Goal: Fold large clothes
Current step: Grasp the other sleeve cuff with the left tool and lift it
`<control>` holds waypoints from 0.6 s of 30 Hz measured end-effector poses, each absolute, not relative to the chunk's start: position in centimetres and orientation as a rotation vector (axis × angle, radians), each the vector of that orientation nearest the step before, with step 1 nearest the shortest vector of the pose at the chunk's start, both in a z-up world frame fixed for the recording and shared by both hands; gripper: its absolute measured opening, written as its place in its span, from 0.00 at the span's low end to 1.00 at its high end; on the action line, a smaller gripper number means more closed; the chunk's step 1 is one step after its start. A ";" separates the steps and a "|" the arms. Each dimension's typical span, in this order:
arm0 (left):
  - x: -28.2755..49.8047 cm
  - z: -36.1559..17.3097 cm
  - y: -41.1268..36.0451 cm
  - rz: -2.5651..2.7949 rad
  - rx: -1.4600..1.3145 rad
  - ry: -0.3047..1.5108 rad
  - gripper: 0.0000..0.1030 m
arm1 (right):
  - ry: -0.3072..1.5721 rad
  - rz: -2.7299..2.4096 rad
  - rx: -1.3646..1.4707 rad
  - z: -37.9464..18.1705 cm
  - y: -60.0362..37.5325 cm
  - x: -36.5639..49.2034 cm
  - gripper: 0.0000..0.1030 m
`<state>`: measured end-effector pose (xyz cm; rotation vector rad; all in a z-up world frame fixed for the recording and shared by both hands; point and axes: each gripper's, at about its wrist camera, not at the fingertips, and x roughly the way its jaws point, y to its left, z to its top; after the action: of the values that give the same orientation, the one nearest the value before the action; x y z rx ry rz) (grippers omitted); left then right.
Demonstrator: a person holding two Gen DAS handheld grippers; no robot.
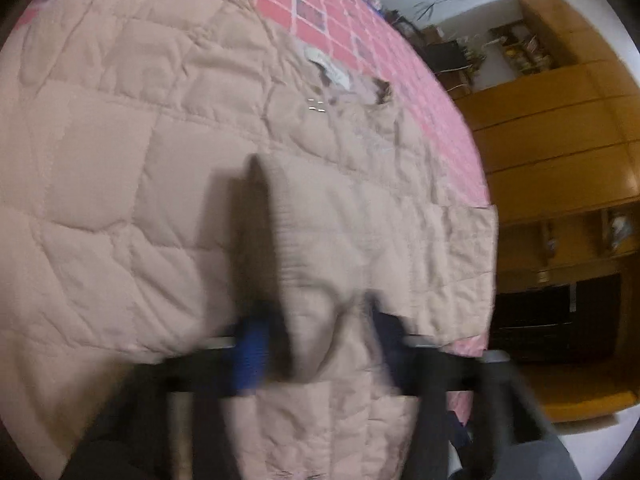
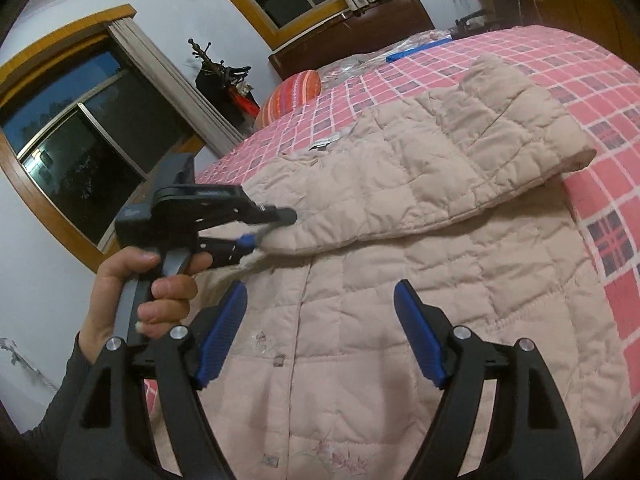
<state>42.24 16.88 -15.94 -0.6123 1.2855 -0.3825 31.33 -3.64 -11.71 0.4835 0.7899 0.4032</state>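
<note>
A pale beige quilted jacket (image 2: 400,280) lies spread front-up on the bed, with small snaps down its closure. One sleeve (image 2: 420,172) is folded across the chest. My left gripper (image 2: 268,228), held by a hand (image 2: 160,280), is shut on that sleeve's ribbed cuff at the jacket's left edge. In the blurred left wrist view, the cuff (image 1: 316,280) sits pinched in the left gripper (image 1: 316,324) above the jacket body (image 1: 120,200). My right gripper (image 2: 320,336) hovers open over the jacket's front, blue pads wide apart, nothing between them.
The bed carries a pink checked bedspread (image 2: 600,100), with a striped pillow (image 2: 294,92) and clear plastic wrapping (image 2: 380,60) near the headboard. Windows and a coat stand (image 2: 224,76) are on the far side. Wooden cabinets (image 1: 560,140) stand beyond the bed edge.
</note>
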 end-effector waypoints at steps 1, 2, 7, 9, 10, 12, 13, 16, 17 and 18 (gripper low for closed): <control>42.2 -15.7 16.9 -0.393 -0.609 1.286 0.15 | 0.790 0.403 0.487 -11.7 -3.7 31.2 0.74; 42.1 -15.1 16.9 -0.401 -0.603 1.278 0.12 | 0.791 0.406 0.493 -11.8 -3.7 31.0 0.74; 42.3 -10.6 17.7 -0.446 -0.547 1.192 0.10 | 0.793 0.415 0.497 -11.9 -3.4 29.9 0.74; 42.1 -7.6 18.7 -0.459 -0.526 1.133 0.09 | 0.789 0.420 0.486 -11.7 -3.2 29.4 0.74; 41.8 -6.2 19.5 -0.459 -0.517 1.103 0.09 | 0.787 0.423 0.483 -11.7 -3.0 29.2 0.74; 41.6 -4.2 21.0 -0.451 -0.508 1.061 0.09 | 0.787 0.429 0.481 -11.6 -2.9 28.9 0.74; 41.4 -3.1 22.2 -0.444 -0.505 1.040 0.09 | 0.788 0.432 0.482 -11.7 -2.8 28.8 0.74; 40.9 -1.6 25.7 -0.399 -0.491 1.004 0.09 | 0.793 0.441 0.491 -11.7 -2.7 28.8 0.74; 40.8 -1.6 26.8 -0.387 -0.495 1.001 0.09 | 0.795 0.444 0.494 -11.8 -2.7 28.9 0.74; 40.6 -1.8 27.8 -0.375 -0.497 1.003 0.09 | 0.798 0.448 0.495 -11.8 -2.6 28.9 0.74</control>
<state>40.64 27.80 -1.83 -0.4966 1.0028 -0.3753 28.92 -2.62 -11.81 0.4953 0.7978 0.4480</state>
